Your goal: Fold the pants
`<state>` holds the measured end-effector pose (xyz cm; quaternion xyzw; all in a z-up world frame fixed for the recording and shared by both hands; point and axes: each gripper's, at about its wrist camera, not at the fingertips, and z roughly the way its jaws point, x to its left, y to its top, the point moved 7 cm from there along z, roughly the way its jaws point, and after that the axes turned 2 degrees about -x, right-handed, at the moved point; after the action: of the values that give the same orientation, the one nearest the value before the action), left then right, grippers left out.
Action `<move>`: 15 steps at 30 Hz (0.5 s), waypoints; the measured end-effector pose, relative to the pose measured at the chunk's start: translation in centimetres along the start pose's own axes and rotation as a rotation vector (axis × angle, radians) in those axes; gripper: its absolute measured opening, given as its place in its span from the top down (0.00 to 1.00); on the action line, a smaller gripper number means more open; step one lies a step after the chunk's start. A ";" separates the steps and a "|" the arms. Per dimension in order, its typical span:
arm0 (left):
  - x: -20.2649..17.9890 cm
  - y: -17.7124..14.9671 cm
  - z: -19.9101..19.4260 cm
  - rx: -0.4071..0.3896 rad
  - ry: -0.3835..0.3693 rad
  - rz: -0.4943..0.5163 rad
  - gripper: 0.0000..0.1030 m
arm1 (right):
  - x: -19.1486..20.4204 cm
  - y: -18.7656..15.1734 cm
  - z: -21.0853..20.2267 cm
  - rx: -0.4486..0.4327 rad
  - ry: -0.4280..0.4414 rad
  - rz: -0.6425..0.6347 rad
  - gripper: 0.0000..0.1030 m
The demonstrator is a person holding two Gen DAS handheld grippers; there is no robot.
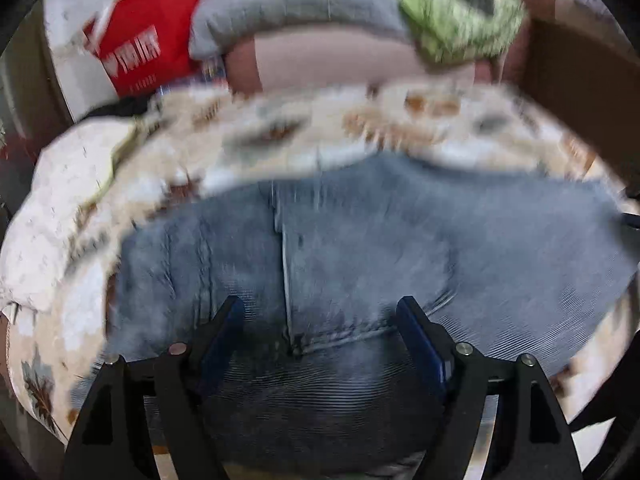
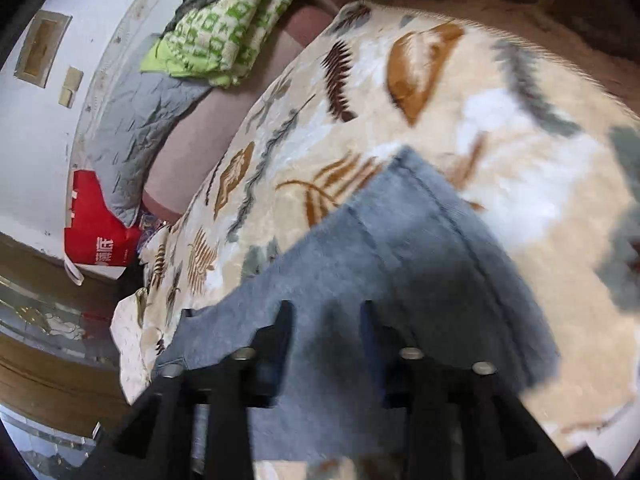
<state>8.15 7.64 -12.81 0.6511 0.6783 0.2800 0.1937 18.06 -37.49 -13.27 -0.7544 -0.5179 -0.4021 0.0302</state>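
Blue denim pants (image 1: 360,248) lie spread on a leaf-patterned blanket (image 1: 280,128). My left gripper (image 1: 320,308) is open, its jaws wide apart just above the pants near a seam, holding nothing. In the right wrist view the pants (image 2: 400,248) show a hemmed edge running toward the upper middle. My right gripper (image 2: 326,312) is open over the denim, with fabric showing between the jaws but not pinched. Both views are blurred by motion.
A grey pillow (image 1: 280,8), a green patterned quilt (image 1: 452,20) and a red bag (image 1: 140,40) lie at the far side of the bed. A white cloth (image 1: 68,184) sits at the left. The bed edge and wooden floor (image 2: 48,380) are at the left.
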 end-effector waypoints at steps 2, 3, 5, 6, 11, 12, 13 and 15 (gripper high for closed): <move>0.2 0.1 0.3 -0.023 0.000 -0.009 0.21 | -2.0 -0.3 0.8 0.026 -0.061 -0.034 0.27; 0.1 0.4 0.0 -0.022 -0.008 -0.018 0.21 | -2.0 -0.1 0.5 0.016 -0.055 -0.038 0.27; 0.2 0.8 -0.6 -0.047 -0.031 -0.032 0.21 | -0.9 0.7 -1.3 -0.015 -0.039 -0.014 0.27; 0.5 0.9 -1.0 -0.065 -0.038 -0.045 0.21 | -0.2 1.0 -2.2 -0.045 -0.013 -0.023 0.27; 0.9 0.7 -0.7 -0.057 -0.053 -0.082 0.21 | 2.2 -0.6 -7.1 -0.130 0.099 -0.011 0.27; 0.9 0.7 -0.8 -0.060 -0.052 -0.080 0.21 | 1.8 -1.4 -7.0 -0.108 0.109 0.004 0.27; 0.9 0.6 -1.0 -0.063 -0.051 -0.079 0.21 | 1.1 -2.0 -6.6 -0.091 0.105 0.018 0.27; 0.9 0.5 -1.1 -0.063 -0.049 -0.081 0.21 | -1.0 -2.3 -4.3 -0.061 0.058 0.038 0.27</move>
<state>7.79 8.36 -11.60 0.6233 0.6900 0.2772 0.2419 13.59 -39.14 -11.87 -0.7527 -0.4900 -0.4387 0.0298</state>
